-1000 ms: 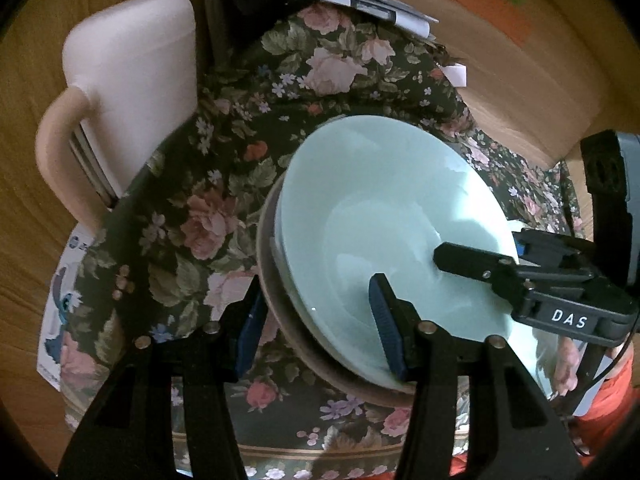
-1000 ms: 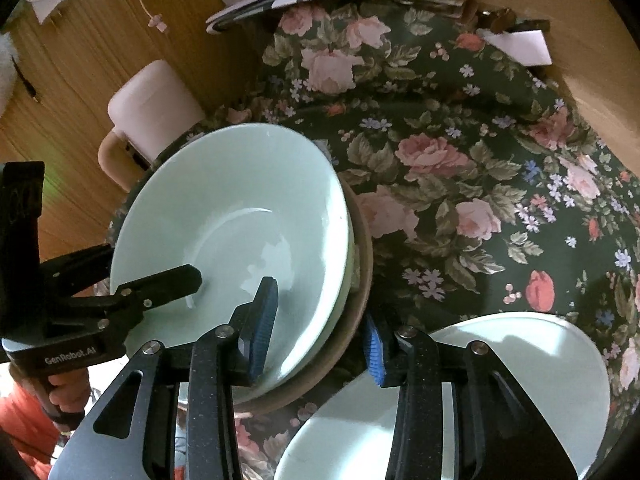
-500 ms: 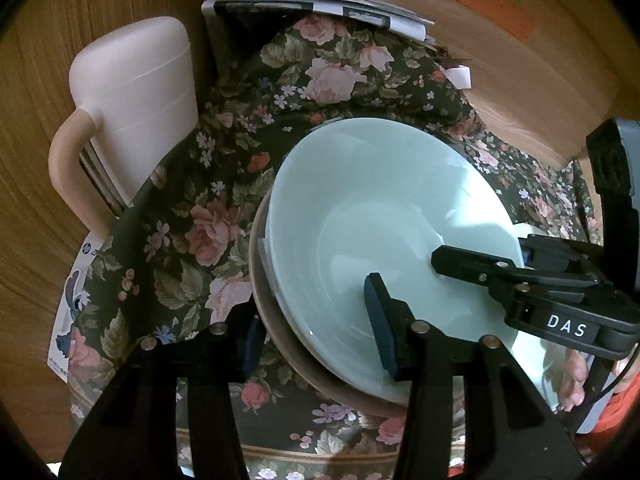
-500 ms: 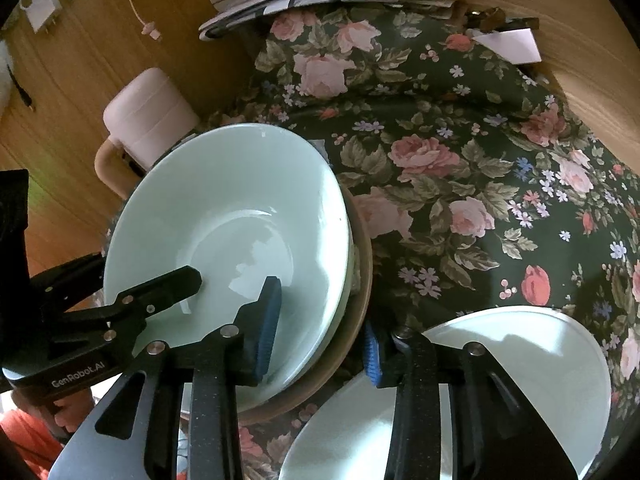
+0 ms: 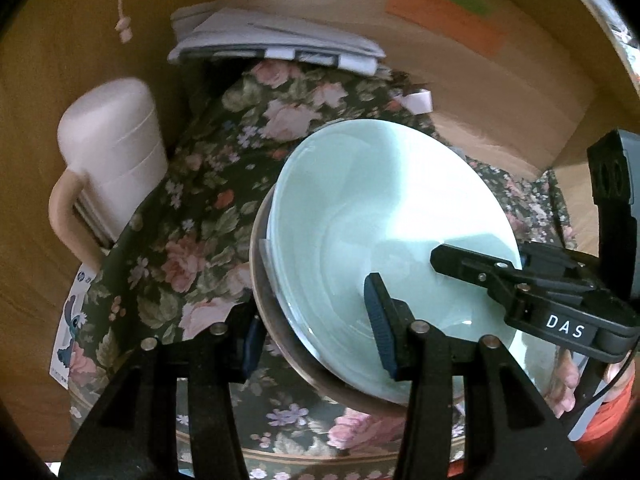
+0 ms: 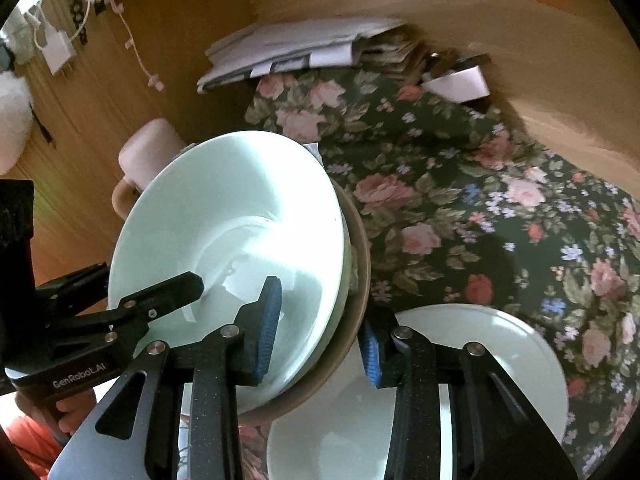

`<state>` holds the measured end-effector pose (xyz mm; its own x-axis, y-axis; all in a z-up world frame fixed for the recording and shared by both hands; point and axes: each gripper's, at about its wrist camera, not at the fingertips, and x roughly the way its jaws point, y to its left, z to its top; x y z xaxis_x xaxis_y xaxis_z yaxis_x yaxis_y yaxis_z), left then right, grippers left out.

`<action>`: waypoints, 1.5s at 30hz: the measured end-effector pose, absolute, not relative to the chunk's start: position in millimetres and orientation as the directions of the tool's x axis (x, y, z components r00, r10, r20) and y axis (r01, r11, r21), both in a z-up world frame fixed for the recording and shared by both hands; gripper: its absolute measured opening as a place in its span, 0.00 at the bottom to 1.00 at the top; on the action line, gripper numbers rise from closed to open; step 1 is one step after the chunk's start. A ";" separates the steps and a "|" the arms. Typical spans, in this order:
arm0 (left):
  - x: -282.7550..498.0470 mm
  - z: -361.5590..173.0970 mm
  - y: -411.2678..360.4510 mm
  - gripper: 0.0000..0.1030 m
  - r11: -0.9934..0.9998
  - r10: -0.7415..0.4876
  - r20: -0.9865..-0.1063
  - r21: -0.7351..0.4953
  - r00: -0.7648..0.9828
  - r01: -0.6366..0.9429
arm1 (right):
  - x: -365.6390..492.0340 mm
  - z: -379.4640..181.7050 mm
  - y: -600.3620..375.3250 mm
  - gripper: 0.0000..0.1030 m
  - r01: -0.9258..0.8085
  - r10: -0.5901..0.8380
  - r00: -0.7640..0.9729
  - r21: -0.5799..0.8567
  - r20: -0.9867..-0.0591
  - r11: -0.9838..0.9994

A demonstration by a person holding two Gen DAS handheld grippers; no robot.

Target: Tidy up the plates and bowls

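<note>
Right wrist: both grippers clamp stack (image 6: 280, 280) rims.
You risk top bowl (image 6: 224, 232) sliding onto plate (image 6: 500, 344) w/ tilt.

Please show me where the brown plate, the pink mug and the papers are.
brown plate (image 6: 356, 280), right wrist view, right rim.
pink mug (image 5: 116, 152), left wrist view, side wall.
papers (image 5: 276, 38), left wrist view, top sheet.

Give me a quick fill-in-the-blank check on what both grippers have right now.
1. The pale green bowl sits nested in a ____ dish.
2. The left gripper and right gripper grip the stack's ____ from opposite sides.
3. The cloth under the stack has a ____ pattern.

Missing: brown; rim; floral
</note>
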<state>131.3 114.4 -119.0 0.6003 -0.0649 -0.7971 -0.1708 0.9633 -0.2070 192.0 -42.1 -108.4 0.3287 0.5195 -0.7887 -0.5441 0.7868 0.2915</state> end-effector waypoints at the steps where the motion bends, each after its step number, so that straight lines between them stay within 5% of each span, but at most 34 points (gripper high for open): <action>1: 132.1 -116.4 111.2 0.45 0.964 -0.069 -0.794 -0.209 0.605 -0.163 | 191.3 -106.7 -45.2 0.32 -0.541 0.519 0.335 0.291 -0.786 0.789; 45: 140.0 -110.0 -8.8 0.45 0.969 -0.236 -0.797 -0.239 0.556 0.068 | 156.2 -99.3 -170.1 0.32 -0.341 0.413 0.440 0.277 -0.797 0.898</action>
<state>139.9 -8.8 -110.0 0.5565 -0.2362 -0.7966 0.0684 0.9685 -0.2394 156.2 -170.1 -99.3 0.4404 0.4134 -0.7970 -0.3414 0.8981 0.2773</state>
